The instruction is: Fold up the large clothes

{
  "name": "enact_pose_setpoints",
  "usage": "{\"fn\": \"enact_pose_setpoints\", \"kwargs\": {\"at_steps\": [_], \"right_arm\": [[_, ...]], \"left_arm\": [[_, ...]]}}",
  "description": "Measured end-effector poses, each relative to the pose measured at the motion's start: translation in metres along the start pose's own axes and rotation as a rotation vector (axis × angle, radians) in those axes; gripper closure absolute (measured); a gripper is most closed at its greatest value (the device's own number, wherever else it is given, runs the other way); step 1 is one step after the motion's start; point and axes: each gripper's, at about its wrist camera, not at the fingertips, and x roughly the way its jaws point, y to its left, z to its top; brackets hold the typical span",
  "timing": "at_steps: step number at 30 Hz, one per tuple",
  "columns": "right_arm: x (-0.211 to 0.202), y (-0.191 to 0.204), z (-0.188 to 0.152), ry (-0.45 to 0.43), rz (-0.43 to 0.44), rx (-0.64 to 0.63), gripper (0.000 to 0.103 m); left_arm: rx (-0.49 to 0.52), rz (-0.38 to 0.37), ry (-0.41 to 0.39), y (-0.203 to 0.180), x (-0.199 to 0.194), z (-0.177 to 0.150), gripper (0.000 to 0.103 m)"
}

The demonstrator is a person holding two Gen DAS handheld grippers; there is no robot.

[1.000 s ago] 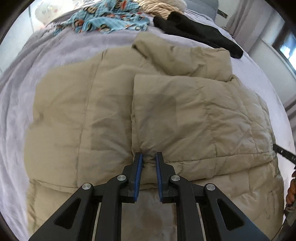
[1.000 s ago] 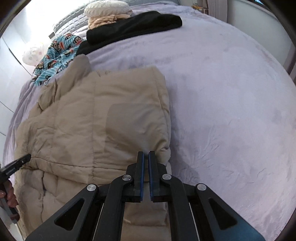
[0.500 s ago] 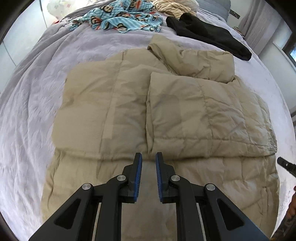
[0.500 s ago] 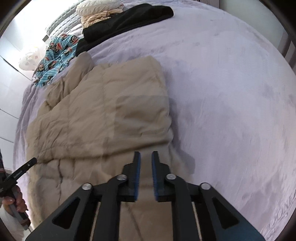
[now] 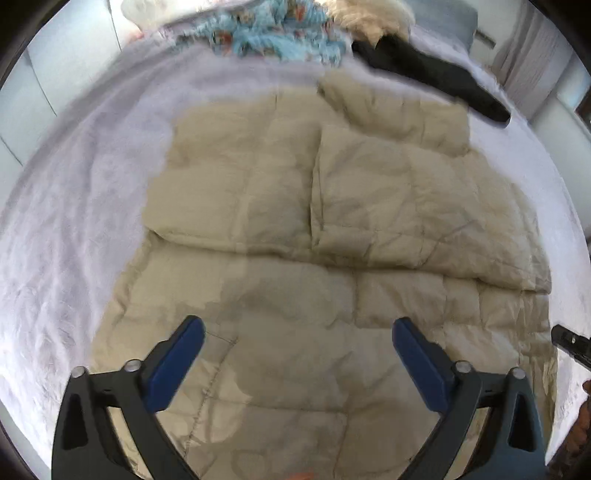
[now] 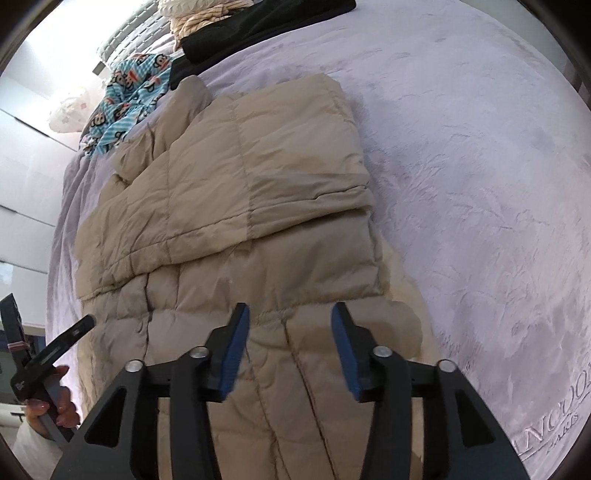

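Note:
A beige quilted puffer coat [image 5: 332, 229] lies flat on the lilac bed cover [image 5: 66, 229], both sleeves folded in across its upper half. In the right wrist view the same coat [image 6: 236, 206] shows with its right sleeve edge turned in. My left gripper [image 5: 297, 334] hangs above the coat's lower half, its jaws opening wide with nothing between them. My right gripper [image 6: 290, 321] hovers over the coat's lower right part, its jaws opening too, empty. A hand [image 6: 55, 406] holds the left gripper's handle at the left edge.
At the head of the bed lie a blue cartoon-print garment [image 6: 129, 107], a black garment [image 6: 258, 26] and a cream knit item [image 6: 192, 14]. Bare bed cover [image 6: 480, 184] spreads to the right of the coat. A curtain [image 5: 532, 59] hangs at the far right.
Both grippers let go of the folded sleeves, drew back toward the coat's hem and rose. The left jaws went from shut to wide apart; the right jaws have spread about halfway.

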Motion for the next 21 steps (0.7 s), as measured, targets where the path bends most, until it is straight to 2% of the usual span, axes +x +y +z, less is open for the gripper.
{"fn": "enact_pose_setpoints", "kwargs": {"at_steps": [3,9,15,17,18,21], "right_arm": [[-0.004,0.003,-0.003,0.007,0.010,-0.020,0.046],[-0.012,0.011,-0.009,0.026,0.058,-0.040,0.022],[-0.021,0.024,-0.023,0.051,0.102,-0.066,0.019],[-0.024,0.026,-0.027,0.053,0.114,-0.061,0.003],[-0.028,0.026,-0.030,0.040,0.124,-0.055,0.000],[-0.036,0.027,-0.038,0.003,0.137,-0.036,0.000]], "left_arm": [[-0.004,0.016,0.006,-0.002,-0.006,-0.004,0.001],[-0.009,0.048,0.016,-0.003,-0.021,-0.018,0.001],[-0.012,0.063,0.039,-0.007,-0.037,-0.037,0.001],[-0.014,0.065,0.058,-0.007,-0.041,-0.042,0.001],[-0.017,0.061,0.065,-0.008,-0.042,-0.044,0.001],[-0.021,0.058,0.082,-0.004,-0.047,-0.052,0.001]]}}
